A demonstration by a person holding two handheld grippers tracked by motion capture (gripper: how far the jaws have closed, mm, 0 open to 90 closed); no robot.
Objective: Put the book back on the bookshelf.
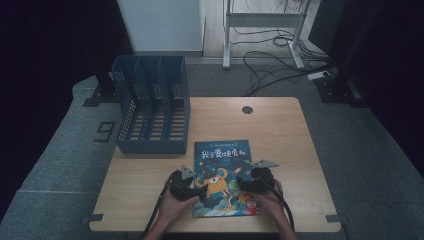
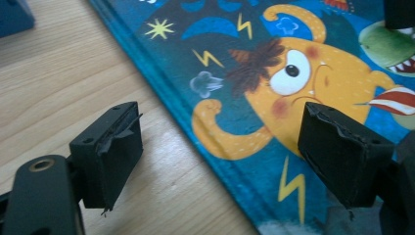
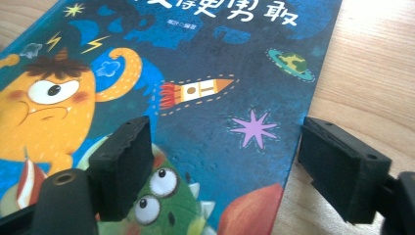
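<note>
One picture book (image 1: 223, 176) flat on wooden worktop (image 1: 285, 140), near front edge, cover up, just right of file rack. One blue file rack (image 1: 152, 105), three slots, at worktop's rear left. One round grommet hole (image 1: 247, 109) near rear edge.

Two tongs. Left tongs (image 2: 220, 142) spread wide, straddling book's left edge: one pad over bare wood, other over cover, gripping nothing. Right tongs (image 3: 222, 161) likewise wide apart, straddling book's right edge, gripping nothing. Two hands (image 1: 172, 205) holding them from below.
</note>
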